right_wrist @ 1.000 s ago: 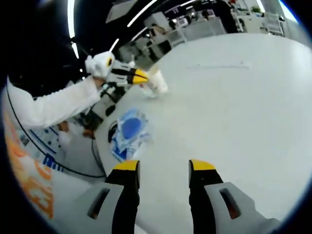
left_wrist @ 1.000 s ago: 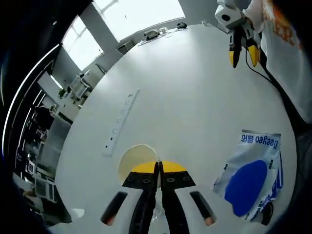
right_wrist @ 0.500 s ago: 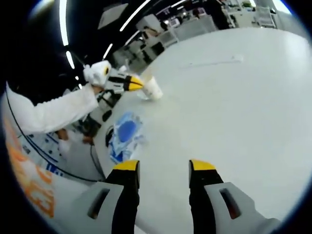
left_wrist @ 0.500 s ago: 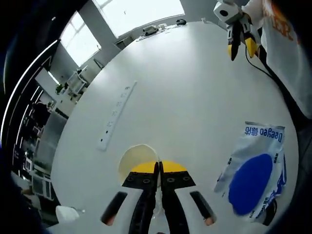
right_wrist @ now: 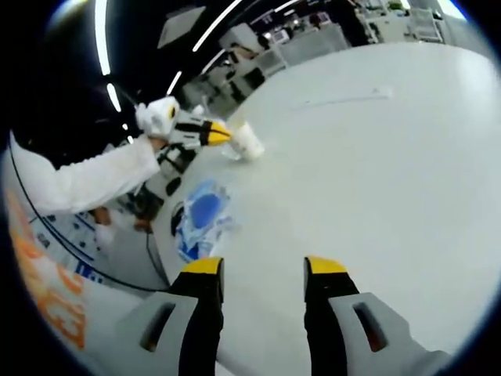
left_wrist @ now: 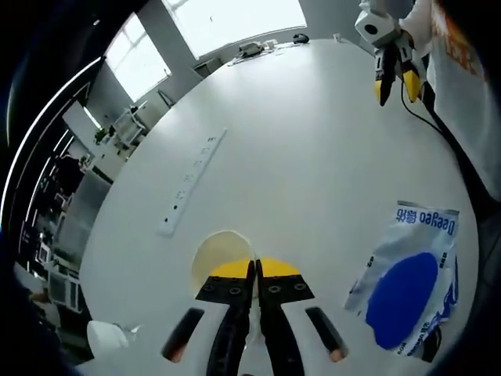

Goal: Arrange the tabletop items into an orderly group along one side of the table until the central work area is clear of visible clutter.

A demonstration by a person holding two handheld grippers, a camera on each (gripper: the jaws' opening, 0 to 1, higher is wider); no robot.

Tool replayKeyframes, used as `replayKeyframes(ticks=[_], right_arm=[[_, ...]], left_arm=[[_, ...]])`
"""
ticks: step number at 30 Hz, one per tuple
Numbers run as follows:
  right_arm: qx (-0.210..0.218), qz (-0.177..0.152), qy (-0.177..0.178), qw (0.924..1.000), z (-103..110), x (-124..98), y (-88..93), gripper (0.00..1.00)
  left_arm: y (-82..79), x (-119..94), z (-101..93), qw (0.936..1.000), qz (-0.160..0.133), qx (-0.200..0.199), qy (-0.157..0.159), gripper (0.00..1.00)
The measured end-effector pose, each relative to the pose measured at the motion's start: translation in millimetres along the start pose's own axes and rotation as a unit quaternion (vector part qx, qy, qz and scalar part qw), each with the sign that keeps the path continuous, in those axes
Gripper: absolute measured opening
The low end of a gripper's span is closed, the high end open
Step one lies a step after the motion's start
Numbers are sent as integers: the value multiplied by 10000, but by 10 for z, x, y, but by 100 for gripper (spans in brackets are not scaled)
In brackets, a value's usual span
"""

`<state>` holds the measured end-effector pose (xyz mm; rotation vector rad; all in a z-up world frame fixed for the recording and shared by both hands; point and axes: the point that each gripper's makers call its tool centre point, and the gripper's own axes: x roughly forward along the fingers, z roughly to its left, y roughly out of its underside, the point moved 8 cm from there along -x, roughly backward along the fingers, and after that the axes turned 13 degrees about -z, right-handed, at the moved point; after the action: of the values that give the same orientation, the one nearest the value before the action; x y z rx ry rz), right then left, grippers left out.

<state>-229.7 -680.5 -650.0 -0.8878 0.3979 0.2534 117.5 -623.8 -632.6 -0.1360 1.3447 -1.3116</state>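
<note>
In the left gripper view, the left gripper [left_wrist: 254,270] is pinching the rim of a pale cream paper cup [left_wrist: 220,253], its yellow-tipped jaws pressed together on it just above the round white worktop [left_wrist: 313,172]. A blue-and-white plastic packet with printed lettering [left_wrist: 410,283] is lying flat to the right, near the worktop's edge. A long white power strip [left_wrist: 192,182] is stretching across the middle, well apart from both. The right gripper [left_wrist: 394,80] is hanging at the far edge.

In the right gripper view, the right gripper [right_wrist: 262,270] is hovering over bare worktop [right_wrist: 376,172] with its jaws standing apart, gripping nothing. At left, the left gripper [right_wrist: 213,133] is clasping the cup [right_wrist: 246,141], with the packet [right_wrist: 202,215] lying nearer.
</note>
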Motion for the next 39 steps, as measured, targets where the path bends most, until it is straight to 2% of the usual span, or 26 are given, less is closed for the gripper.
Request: replayKeyframes(ticks=[6, 12, 17, 21, 23, 25, 28, 31, 33, 34, 37, 39], right_arm=[[-16, 10, -1, 10000, 0, -3, -1, 38], [-24, 53, -20, 10000, -5, 1, 17, 39], [196, -66, -78, 9998, 4, 6, 11, 39], [179, -99, -88, 9998, 8, 10, 5, 39], [189, -114, -98, 9997, 10, 15, 5, 39], [199, -111, -119, 9997, 19, 22, 8, 39], [184, -83, -159, 9997, 40, 34, 17, 40], [167, -95, -206, 9996, 63, 34, 14, 40], [159, -106, -228, 9996, 74, 35, 15, 40], [159, -108, -235, 9995, 76, 35, 17, 40], [147, -103, -241, 9995, 85, 28, 33, 41], [125, -109, -260, 9995, 100, 20, 38, 41]], left_arm=[[12, 23, -35, 9999, 58, 67, 100, 0], [8, 13, -28, 10000, 6, -45, 4, 1], [-10, 1, -16, 9999, -30, -88, -129, 15], [-57, -18, -21, 9987, -131, -314, -372, 28], [-85, -20, -68, 9955, -214, -792, -467, 27], [-89, -39, -58, 9956, -120, -701, -602, 33], [-138, -72, -43, 9921, -298, -847, -878, 44], [-187, -114, -72, 9911, -348, -880, -938, 49], [-213, -132, -106, 9888, -306, -973, -1094, 51], [-246, -142, -127, 9863, -340, -1016, -1255, 55], [-342, -145, -229, 9810, -660, -1234, -1341, 69], [-361, -170, -298, 9801, -658, -1316, -1333, 70]])
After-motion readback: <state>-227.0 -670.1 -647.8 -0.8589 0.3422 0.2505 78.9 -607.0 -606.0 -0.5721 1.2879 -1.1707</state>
